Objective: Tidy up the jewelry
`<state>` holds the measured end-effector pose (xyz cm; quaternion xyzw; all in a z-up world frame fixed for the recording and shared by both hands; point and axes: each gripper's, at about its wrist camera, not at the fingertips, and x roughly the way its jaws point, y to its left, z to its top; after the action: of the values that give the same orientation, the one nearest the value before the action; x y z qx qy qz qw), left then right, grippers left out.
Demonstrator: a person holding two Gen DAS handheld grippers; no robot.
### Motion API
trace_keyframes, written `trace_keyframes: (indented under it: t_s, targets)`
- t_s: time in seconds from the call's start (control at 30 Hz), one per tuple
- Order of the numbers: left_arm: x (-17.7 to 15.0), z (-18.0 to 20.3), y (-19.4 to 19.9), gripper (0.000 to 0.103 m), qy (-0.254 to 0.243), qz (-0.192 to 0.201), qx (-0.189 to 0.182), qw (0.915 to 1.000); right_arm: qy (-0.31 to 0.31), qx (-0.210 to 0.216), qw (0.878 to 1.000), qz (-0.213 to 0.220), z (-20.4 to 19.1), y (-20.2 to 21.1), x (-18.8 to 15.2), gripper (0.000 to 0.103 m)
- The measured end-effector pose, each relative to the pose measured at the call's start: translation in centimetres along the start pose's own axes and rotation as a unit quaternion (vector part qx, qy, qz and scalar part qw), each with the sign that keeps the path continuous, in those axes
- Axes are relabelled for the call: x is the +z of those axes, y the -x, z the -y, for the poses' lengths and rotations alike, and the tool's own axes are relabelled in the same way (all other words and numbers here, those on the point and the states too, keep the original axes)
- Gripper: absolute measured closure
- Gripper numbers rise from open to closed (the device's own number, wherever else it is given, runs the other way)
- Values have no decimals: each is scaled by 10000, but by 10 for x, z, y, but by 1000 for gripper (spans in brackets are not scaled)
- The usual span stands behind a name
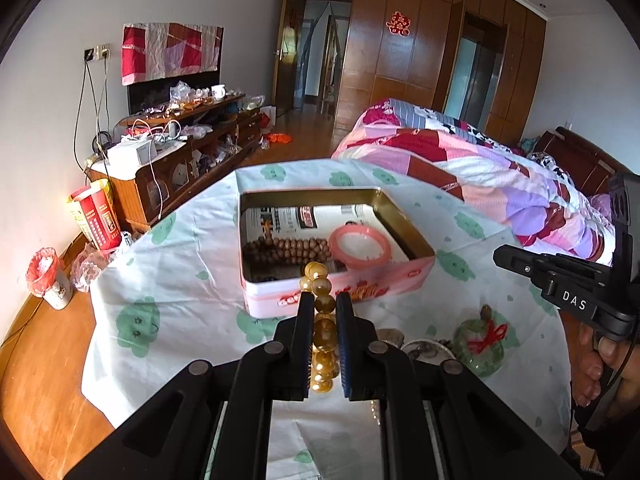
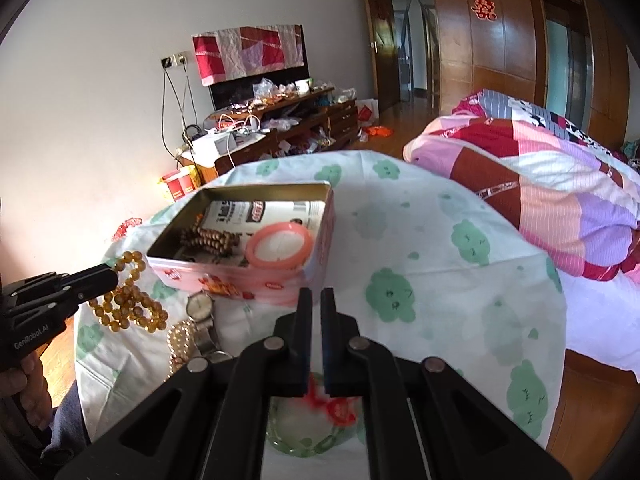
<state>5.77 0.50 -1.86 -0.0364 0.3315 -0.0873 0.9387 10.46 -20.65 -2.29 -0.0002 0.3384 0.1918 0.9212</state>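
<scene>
Between left gripper's [image 1: 325, 308] pads: amber glass-like bead strand [image 1: 322, 328], pinched, jaws nearly closed on one bead, rest dangling in loops [image 2: 128, 300] over cloth. Judged light, limp, beads hard and slick; pinch across single bead or cord between beads, else rolls out. Pink tin box [image 1: 400, 280] just ahead, holding brown wooden beads [image 1: 288, 248] and pink bangle [image 1: 359, 245]. Right gripper [image 2: 316, 300] closed, seemingly empty, above green jade-like bangle with red thread [image 2: 312, 424]. Watch [image 2: 200, 308] and pearl strand [image 2: 180, 340] near box.
</scene>
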Motion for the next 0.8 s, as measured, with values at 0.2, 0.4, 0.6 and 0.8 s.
trace_keyframes:
  t_s: [0.2,0.4,0.6,0.8]
  targets:
    - [7,-2,3,93,21,83,6,10000,57,34,9999,126,-2,8,6,97]
    - [7,-3,5,93,28,88,-6,10000,96,36,9999,122,-1,10,9,97]
    - [-7,3,-1,93,-1,-70,-2,10000,163,-225,9992,-302,14,3,-16,66]
    - [-27,17,-11,93,-179,-370,-90,9991,-78,-250,9977,-632,30,-4,-48,62]
